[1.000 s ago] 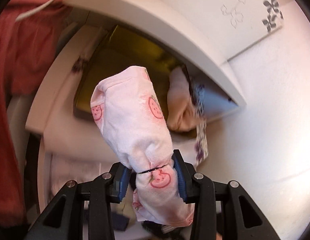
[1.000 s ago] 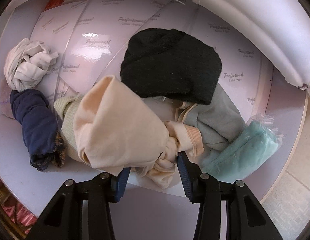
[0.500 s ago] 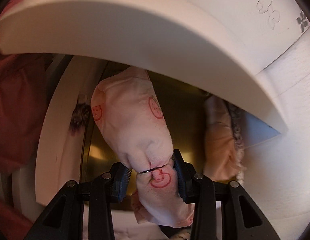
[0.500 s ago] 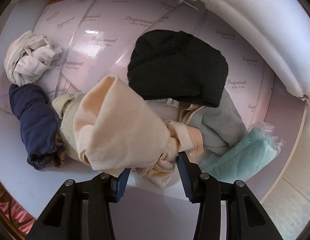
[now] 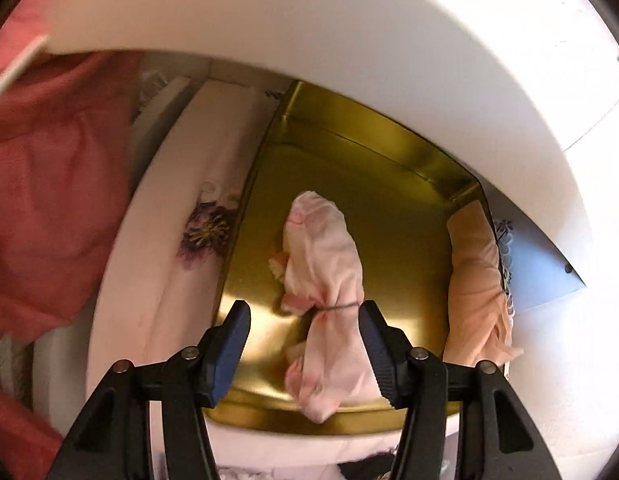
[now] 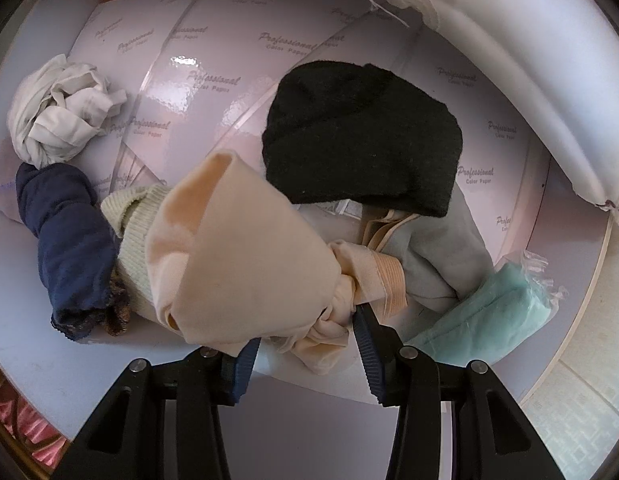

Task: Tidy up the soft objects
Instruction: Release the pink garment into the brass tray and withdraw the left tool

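Left gripper (image 5: 305, 336): jaws opening, pads clear of the pink printed bundle (image 5: 323, 280), which lies between them, tied with a dark band, on the floor of the gold tin (image 5: 349, 136), apparently released there for storage. A peach bundle (image 5: 475, 280) leans against the tin's right wall.

Right gripper (image 6: 305, 344): jaws partly closed, gripping the knotted end of a cream cloth bundle (image 6: 237, 256), held above a white bin (image 6: 49, 364), likely awaiting placement. Bin contents: black knit item (image 6: 361, 140), navy bundle (image 6: 69, 240), white crumpled cloth (image 6: 61, 120), teal packet (image 6: 489, 312).

A pale pink bundle (image 5: 323, 272) with red prints lies in a gold tin (image 5: 393, 240); a black knit (image 6: 361, 140), a navy roll (image 6: 65, 240).
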The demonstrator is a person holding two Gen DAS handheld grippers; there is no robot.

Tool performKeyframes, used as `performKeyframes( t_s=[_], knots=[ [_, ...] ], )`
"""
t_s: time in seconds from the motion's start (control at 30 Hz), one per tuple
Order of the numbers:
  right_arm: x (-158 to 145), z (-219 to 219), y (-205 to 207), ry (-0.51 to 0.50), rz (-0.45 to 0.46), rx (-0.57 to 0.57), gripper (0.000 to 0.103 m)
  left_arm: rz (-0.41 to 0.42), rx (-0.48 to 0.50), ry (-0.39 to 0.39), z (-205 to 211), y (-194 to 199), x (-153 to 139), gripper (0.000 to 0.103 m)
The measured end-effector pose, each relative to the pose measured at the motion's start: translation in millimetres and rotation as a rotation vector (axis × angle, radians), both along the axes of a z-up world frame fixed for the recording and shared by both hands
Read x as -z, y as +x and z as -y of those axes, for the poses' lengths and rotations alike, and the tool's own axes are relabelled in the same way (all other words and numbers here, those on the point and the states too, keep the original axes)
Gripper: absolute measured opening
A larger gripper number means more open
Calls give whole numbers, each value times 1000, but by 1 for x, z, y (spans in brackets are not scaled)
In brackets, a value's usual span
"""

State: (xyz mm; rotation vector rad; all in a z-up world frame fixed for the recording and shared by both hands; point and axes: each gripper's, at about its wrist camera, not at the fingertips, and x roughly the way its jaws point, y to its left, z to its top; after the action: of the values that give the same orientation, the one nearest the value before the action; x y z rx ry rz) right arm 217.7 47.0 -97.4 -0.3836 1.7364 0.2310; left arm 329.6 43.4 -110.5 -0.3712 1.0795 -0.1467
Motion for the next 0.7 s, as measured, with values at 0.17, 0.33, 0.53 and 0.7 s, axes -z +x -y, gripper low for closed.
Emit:
performKeyframes(
  t_s=[0.17, 0.33, 0.53, 0.7],
  knots=[
    [4, -1, -1, -1, 1, 6, 47, 24, -8, -13, -5, -46, -13, 56],
    [6, 2, 0, 3, 3, 20, 47, -5, -16, -27, -10, -94, -10, 56],
    [6, 6, 4, 9, 6, 42, 47, -147, -70, -47, -28, -135, 21, 56],
    [6, 9, 6, 14, 9, 53, 47, -282, -106, -67, -38, -161, 58, 56]
  ],
)
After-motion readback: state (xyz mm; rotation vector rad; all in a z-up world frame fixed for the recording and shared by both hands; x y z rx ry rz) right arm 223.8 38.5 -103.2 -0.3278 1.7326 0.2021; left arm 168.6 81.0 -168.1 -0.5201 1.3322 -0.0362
